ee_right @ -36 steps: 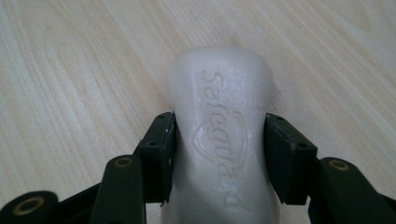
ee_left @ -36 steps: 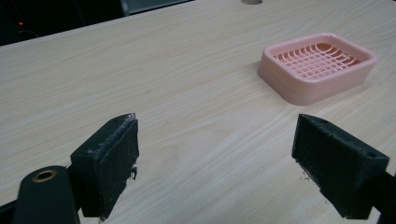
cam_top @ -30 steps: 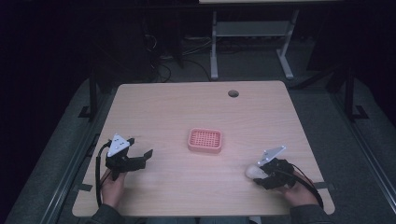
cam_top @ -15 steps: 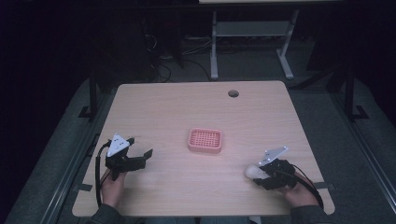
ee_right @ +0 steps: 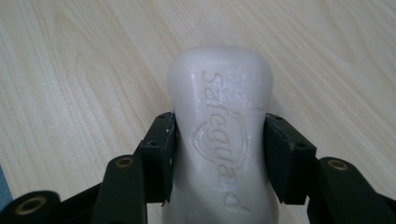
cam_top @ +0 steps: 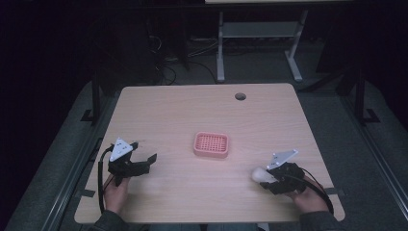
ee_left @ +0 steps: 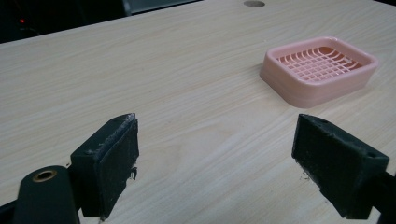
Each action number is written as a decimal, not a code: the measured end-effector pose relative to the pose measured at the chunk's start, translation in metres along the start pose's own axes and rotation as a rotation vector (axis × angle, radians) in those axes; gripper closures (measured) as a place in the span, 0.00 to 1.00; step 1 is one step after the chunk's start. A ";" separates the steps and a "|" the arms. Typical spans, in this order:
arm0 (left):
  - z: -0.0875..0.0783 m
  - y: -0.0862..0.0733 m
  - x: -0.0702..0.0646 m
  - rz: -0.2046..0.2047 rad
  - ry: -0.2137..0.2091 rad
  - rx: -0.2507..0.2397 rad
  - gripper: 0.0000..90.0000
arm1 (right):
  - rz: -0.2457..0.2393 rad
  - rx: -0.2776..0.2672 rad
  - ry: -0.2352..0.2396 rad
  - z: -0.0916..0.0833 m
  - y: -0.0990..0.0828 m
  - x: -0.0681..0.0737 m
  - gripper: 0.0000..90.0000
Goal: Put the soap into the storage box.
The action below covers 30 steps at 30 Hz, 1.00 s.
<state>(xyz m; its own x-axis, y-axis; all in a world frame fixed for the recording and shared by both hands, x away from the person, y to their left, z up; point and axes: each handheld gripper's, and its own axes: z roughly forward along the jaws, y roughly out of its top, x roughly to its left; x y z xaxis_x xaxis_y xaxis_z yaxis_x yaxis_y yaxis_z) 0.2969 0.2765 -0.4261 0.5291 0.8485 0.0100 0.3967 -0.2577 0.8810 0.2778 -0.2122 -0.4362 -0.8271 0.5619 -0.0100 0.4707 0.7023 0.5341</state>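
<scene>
A pink soap dish with a grid floor sits at the middle of the wooden table; in the left gripper view the soap dish lies ahead to the right. My left gripper rests near the front left of the table, jaws wide open with bare wood between them, and the left gripper holds nothing. My right gripper at the front right is shut on a white bar of soap. The soap is stamped "Safeguard" and both pads press its sides.
A round cable hole lies near the table's far edge. Beyond the table stand white metal table legs and cables on a dark floor. A person's hands hold the grippers at the near edge.
</scene>
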 end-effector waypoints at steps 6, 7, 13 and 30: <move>-0.002 -0.001 0.003 -0.010 0.001 -0.001 0.16 | -0.004 0.005 0.011 -0.001 0.005 -0.004 0.53; -0.002 -0.001 0.003 -0.009 0.003 -0.003 0.16 | -0.007 0.009 0.012 -0.002 0.007 -0.004 0.53; -0.001 -0.001 0.001 -0.008 0.001 0.003 0.16 | -0.051 0.020 0.011 -0.003 0.020 -0.009 0.54; -0.001 0.000 0.000 -0.005 -0.005 -0.001 0.16 | -0.095 0.034 0.050 0.006 0.053 -0.022 0.54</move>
<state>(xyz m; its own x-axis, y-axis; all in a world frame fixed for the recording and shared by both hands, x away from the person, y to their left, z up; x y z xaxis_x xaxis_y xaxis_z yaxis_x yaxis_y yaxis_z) 0.2964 0.2773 -0.4261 0.5311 0.8473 0.0029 0.3990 -0.2532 0.8813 0.3228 -0.1850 -0.4125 -0.8825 0.4700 -0.0166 0.3986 0.7662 0.5040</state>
